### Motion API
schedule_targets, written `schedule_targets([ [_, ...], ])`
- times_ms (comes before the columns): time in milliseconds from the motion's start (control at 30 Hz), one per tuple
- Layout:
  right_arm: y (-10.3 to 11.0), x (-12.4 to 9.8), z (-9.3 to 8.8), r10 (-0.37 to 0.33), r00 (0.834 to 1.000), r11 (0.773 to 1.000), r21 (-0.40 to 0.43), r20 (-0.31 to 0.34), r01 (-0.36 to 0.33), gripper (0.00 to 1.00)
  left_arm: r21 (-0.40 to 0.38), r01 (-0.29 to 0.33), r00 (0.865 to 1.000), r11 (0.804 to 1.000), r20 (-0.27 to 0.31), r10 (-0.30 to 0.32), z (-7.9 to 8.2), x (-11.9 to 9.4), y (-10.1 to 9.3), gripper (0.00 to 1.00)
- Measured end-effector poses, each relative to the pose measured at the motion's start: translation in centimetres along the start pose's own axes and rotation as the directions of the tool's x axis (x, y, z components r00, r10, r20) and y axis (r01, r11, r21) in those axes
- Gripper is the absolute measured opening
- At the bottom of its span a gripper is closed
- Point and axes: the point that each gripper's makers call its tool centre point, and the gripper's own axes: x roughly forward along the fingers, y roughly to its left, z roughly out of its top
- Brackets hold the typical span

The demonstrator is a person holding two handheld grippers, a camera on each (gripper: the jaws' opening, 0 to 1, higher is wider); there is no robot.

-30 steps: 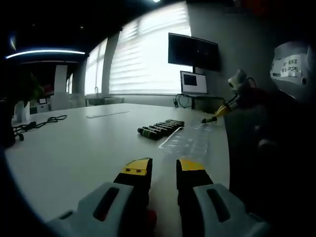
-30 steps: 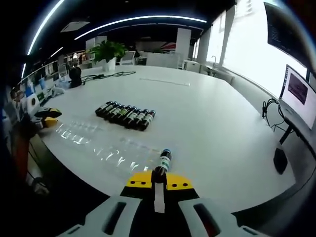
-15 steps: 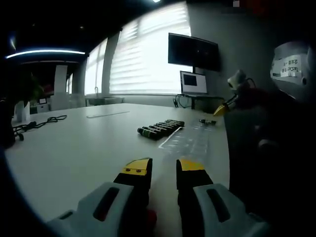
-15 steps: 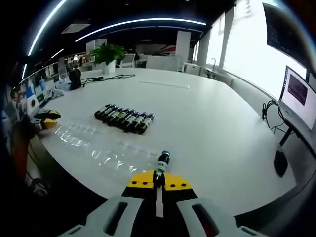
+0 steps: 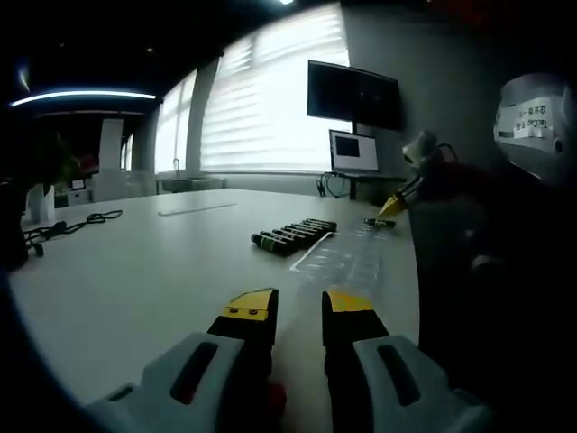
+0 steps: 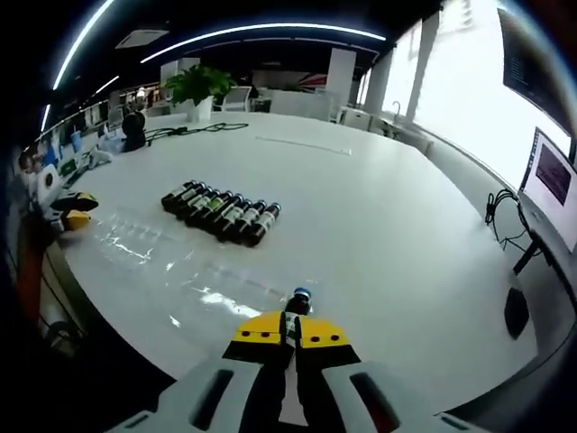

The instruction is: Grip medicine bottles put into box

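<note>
The left gripper view looks low across the white table (image 5: 135, 271) toward the windows (image 5: 270, 99), while the right gripper view looks down from above its near edge, both sharing the row of bottles (image 5: 293, 236) (image 6: 216, 212) and clear tray (image 5: 347, 257).

Left gripper (image 5: 299, 307) low over white counter (image 5: 135, 280), jaws apart, nothing between yellow tips. Row of dark medicine bottles (image 5: 293, 236) lying side by side mid-counter. Clear plastic box (image 5: 347, 257) just beside row, toward counter edge. Right gripper (image 5: 389, 206) at far right, yellow tip close over single bottle (image 5: 379, 222) at box's far end. Monitor (image 5: 353, 150) and wall screen (image 5: 353, 95) behind; bright blinds (image 5: 270, 99) beyond.
</note>
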Motion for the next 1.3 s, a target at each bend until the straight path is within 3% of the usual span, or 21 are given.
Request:
schedule_targets([
  [100, 0.1, 0.3, -0.5, -0.003, 1.0, 1.0, -0.017, -0.024, 0.002, 0.0, -0.001, 0.0, 1.0, 1.0, 0.001, 0.0, 0.0, 0.0, 0.0, 0.14],
  [700, 0.2, 0.6, -0.1, 0.011, 1.0, 0.997, -0.08, 0.004, -0.011, 0.02, -0.002, -0.003, 1.0, 1.0, 0.0, 0.003, 0.0, 0.0, 0.1, 0.14],
  [867, 0.2, 0.0, 2.3, -0.005, 0.994, 0.999, -0.041, 0.11, 0.01, 0.02, -0.003, -0.003, 1.0, 1.0, 0.001, 0.003, 0.0, 0.0, 0.1, 0.14],
  [1167, 1.1, 1.0, 4.1, 0.023, 0.991, 1.0, -0.001, 0.135, -0.023, 0.04, -0.004, -0.002, 1.0, 1.0, 0.004, 0.002, 0.0, 0.0, 0.2, 0.14],
  [1300, 1.6, 1.5, 4.9, 0.039, 0.989, 0.998, -0.047, 0.146, -0.032, 0.06, -0.005, -0.003, 1.0, 1.0, 0.004, 0.003, 0.0, -0.1, 0.2, 0.14],
])
